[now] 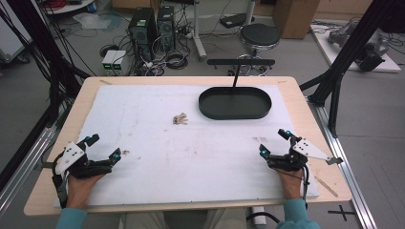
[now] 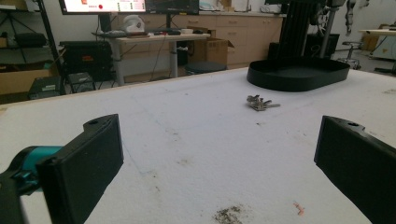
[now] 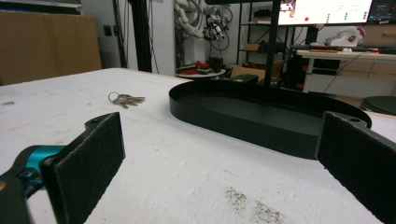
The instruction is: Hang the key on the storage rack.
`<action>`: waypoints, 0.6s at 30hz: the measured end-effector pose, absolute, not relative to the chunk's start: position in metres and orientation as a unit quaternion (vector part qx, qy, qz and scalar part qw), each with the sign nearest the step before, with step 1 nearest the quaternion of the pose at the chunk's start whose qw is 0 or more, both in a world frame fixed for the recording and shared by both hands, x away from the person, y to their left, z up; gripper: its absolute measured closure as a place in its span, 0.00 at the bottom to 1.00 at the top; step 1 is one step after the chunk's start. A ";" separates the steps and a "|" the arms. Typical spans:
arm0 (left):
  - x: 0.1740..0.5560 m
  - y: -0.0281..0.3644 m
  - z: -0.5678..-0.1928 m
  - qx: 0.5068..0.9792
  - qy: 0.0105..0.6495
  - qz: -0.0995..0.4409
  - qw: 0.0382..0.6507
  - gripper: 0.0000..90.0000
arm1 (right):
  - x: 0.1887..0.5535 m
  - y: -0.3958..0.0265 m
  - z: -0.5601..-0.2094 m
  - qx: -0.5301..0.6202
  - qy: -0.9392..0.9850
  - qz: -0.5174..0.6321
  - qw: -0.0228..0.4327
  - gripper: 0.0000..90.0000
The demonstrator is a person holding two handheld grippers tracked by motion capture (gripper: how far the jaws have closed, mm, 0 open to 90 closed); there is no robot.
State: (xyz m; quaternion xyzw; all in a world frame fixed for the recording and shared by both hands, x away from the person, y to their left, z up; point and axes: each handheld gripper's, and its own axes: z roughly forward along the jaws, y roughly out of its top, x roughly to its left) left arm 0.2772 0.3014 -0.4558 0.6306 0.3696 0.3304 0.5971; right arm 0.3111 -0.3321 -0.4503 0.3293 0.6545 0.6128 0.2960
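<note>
A bunch of keys point(image 1: 180, 119) lies on the white mat near the table's middle, left of a black oval tray point(image 1: 234, 103). My left gripper point(image 1: 103, 147) rests at the mat's near left, open with nothing between its jaws. My right gripper point(image 1: 274, 141) sits at the near right, open and empty too. In the left gripper view the keys point(image 2: 260, 103) lie well ahead with the tray point(image 2: 299, 73) beyond them. In the right gripper view the keys point(image 3: 125, 99) lie off to the left and the tray point(image 3: 261, 114) stands straight ahead between the black pads point(image 3: 88, 161).
The white mat point(image 1: 191, 152) covers most of the wooden table point(image 1: 57, 138). A thin black post with a crossbar point(image 1: 240, 62) rises behind the tray. Dirt smudges mark the mat point(image 2: 229, 213). Computers, cables and a stool stand on the floor beyond the far edge.
</note>
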 end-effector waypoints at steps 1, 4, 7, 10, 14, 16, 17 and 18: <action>0.277 0.301 -0.456 0.632 0.367 0.331 0.596 0.02 | 0.311 -0.332 -0.450 0.330 0.654 0.614 0.295 0.01; 0.277 0.301 -0.456 0.633 0.367 0.332 0.595 0.02 | 0.309 -0.333 -0.451 0.327 0.649 0.620 0.297 0.01; 0.276 0.301 -0.456 0.631 0.366 0.333 0.597 0.02 | 0.309 -0.333 -0.451 0.328 0.648 0.620 0.297 0.01; 0.276 0.301 -0.456 0.631 0.366 0.333 0.598 0.02 | 0.309 -0.333 -0.451 0.326 0.649 0.619 0.298 0.01; 0.276 0.301 -0.456 0.631 0.365 0.334 0.597 0.02 | 0.309 -0.333 -0.451 0.327 0.649 0.619 0.298 0.01; 0.276 0.301 -0.456 0.631 0.365 0.333 0.598 0.02 | 0.309 -0.333 -0.451 0.325 0.649 0.619 0.300 0.01; 0.276 0.302 -0.456 0.631 0.365 0.333 0.598 0.02 | 0.309 -0.333 -0.451 0.324 0.650 0.619 0.300 0.01; 0.276 0.302 -0.456 0.631 0.365 0.333 0.598 0.02 | 0.309 -0.333 -0.451 0.324 0.650 0.619 0.300 0.01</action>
